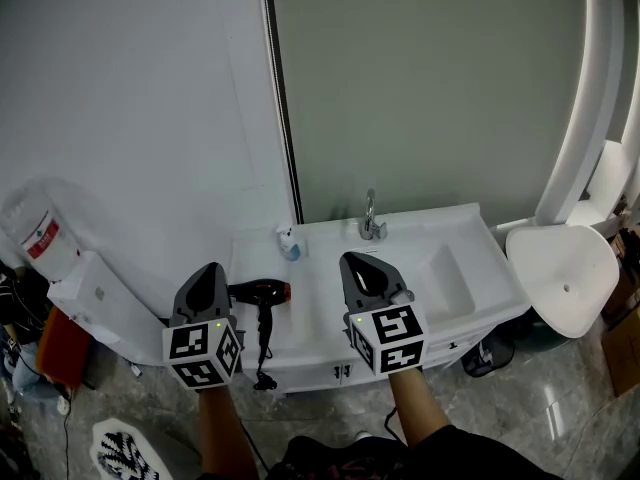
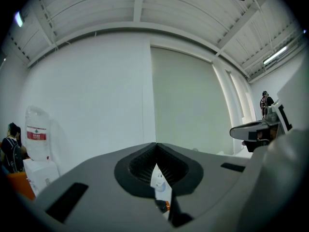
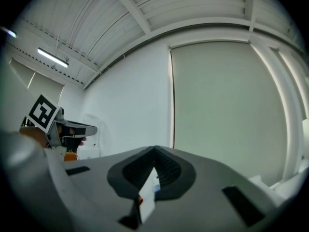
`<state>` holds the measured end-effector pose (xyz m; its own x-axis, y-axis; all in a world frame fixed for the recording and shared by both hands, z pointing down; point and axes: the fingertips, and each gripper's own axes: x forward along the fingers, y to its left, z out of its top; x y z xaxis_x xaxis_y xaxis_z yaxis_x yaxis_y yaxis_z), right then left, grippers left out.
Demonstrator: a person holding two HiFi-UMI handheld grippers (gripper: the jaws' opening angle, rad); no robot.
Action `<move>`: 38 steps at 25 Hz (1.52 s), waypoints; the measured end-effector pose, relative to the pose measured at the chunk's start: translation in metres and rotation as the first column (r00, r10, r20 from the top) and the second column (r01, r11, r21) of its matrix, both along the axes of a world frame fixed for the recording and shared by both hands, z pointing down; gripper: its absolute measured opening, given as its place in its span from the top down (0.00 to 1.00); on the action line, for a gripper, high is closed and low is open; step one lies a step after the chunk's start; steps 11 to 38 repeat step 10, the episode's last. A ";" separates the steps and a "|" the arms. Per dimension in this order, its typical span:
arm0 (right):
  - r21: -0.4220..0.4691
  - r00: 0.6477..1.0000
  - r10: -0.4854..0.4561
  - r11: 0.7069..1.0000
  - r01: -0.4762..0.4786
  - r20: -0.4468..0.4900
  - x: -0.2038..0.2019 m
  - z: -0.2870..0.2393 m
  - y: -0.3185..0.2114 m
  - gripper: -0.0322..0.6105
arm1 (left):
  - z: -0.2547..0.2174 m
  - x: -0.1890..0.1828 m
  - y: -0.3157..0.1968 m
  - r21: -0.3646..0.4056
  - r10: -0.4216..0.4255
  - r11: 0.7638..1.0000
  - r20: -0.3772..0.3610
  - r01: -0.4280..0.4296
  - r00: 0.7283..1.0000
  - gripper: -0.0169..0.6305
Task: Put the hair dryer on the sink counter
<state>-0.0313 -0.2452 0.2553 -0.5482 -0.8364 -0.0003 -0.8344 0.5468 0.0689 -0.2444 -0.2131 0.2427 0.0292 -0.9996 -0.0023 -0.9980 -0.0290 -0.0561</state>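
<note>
The black hair dryer (image 1: 262, 294) with an orange nozzle lies on the left part of the white sink counter (image 1: 320, 313); its cord (image 1: 263, 363) hangs over the front edge. My left gripper (image 1: 210, 271) hovers just left of the dryer, apart from it, shut and empty. My right gripper (image 1: 358, 262) floats over the counter's middle, right of the dryer, also shut with nothing in it. In the left gripper view the jaws (image 2: 156, 145) meet at their tips, and in the right gripper view the jaws (image 3: 154, 149) meet too.
A chrome faucet (image 1: 371, 218) stands at the back of the counter, a basin (image 1: 447, 280) to its right and a small blue-and-white container (image 1: 289, 243) to its left. A water dispenser (image 1: 45, 236) stands far left, a white round seat (image 1: 560, 268) far right.
</note>
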 end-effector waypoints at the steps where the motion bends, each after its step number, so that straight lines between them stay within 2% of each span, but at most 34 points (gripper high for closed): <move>1: 0.000 1.000 0.002 1.000 -0.002 0.001 0.001 0.000 -0.001 0.92 | 0.000 0.000 0.000 -0.001 0.000 1.000 -0.001 0.000 1.000 0.96; 38: -0.002 1.000 0.007 1.000 -0.007 0.000 0.001 0.002 -0.003 0.92 | 0.001 -0.003 -0.002 0.000 -0.008 1.000 -0.002 0.008 1.000 0.96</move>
